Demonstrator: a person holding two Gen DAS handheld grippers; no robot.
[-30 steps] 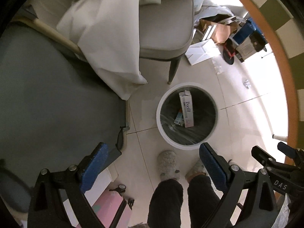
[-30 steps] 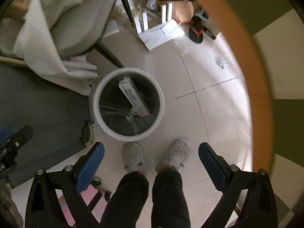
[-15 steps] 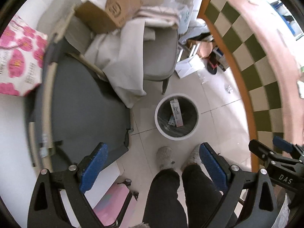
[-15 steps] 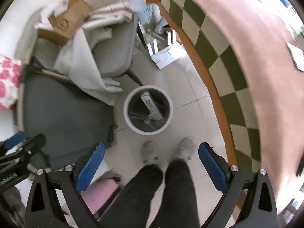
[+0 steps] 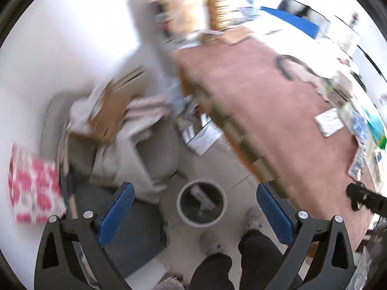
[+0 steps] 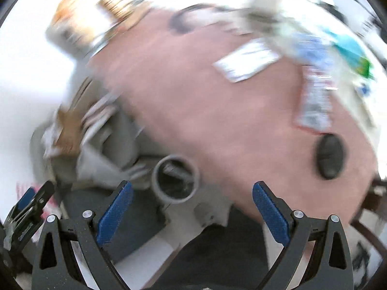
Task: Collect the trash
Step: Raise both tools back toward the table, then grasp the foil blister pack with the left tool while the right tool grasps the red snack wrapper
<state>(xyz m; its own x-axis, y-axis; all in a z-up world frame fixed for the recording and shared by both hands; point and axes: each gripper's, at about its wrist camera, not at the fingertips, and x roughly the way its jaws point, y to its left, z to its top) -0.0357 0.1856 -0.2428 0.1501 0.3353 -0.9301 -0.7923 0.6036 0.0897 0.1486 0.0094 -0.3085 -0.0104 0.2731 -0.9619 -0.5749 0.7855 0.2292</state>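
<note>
A round white-rimmed trash bin (image 5: 183, 215) stands on the tiled floor with a white box (image 5: 202, 197) inside; it also shows in the right wrist view (image 6: 156, 181). My left gripper (image 5: 192, 211) is open and empty, high above the bin. My right gripper (image 6: 192, 210) is open and empty too, over the edge of the pink table (image 6: 205, 101). On the table lie a white packet (image 6: 246, 61), a silvery wrapper (image 6: 314, 101) and a blurred heap of packaging (image 6: 338, 48). The white packet also shows in the left wrist view (image 5: 329, 122).
A black oval object (image 6: 329, 157) lies on the table near the wrapper. A grey chair (image 5: 157, 149) piled with cloth and a cardboard box (image 5: 111, 111) stands left of the bin. A person's legs and slippers (image 5: 252, 220) are below. Both views are motion-blurred.
Both grippers have risen and tilted up from the bin. The bin has shrunk in view and the pink table top with its litter has come into sight. Both stay open.
</note>
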